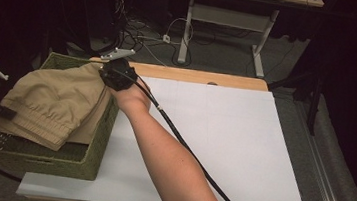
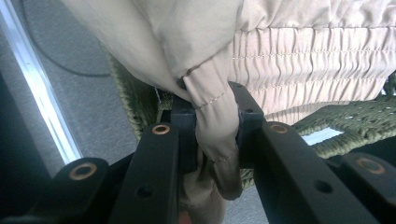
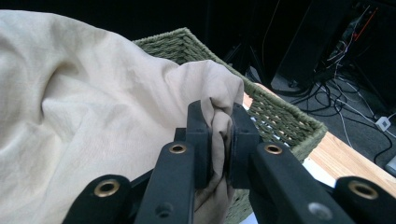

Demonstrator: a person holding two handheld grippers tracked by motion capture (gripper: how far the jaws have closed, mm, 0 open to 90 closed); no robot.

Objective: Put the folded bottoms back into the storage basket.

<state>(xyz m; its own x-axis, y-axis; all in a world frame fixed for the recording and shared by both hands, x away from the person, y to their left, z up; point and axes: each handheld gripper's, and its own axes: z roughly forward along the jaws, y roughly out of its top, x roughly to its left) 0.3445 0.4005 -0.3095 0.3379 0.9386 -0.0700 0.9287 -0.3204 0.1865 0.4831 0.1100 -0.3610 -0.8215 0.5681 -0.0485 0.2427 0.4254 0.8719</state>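
The shorts (image 1: 50, 104) hang over the basket (image 1: 67, 161), clamped by the left gripper (image 2: 215, 123) and right gripper (image 3: 219, 140), not yet spread on the desk (image 1: 223, 135).

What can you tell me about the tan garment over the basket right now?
The garment is tan, thin woven cloth, apparently shorts or trousers, with a gathered, stitched elastic waistband. It lies crumpled and folded across the top of the green woven basket, held up at two spots. The left gripper pinches a bunched fold near the waistband; the right gripper pinches a fold at the far edge.
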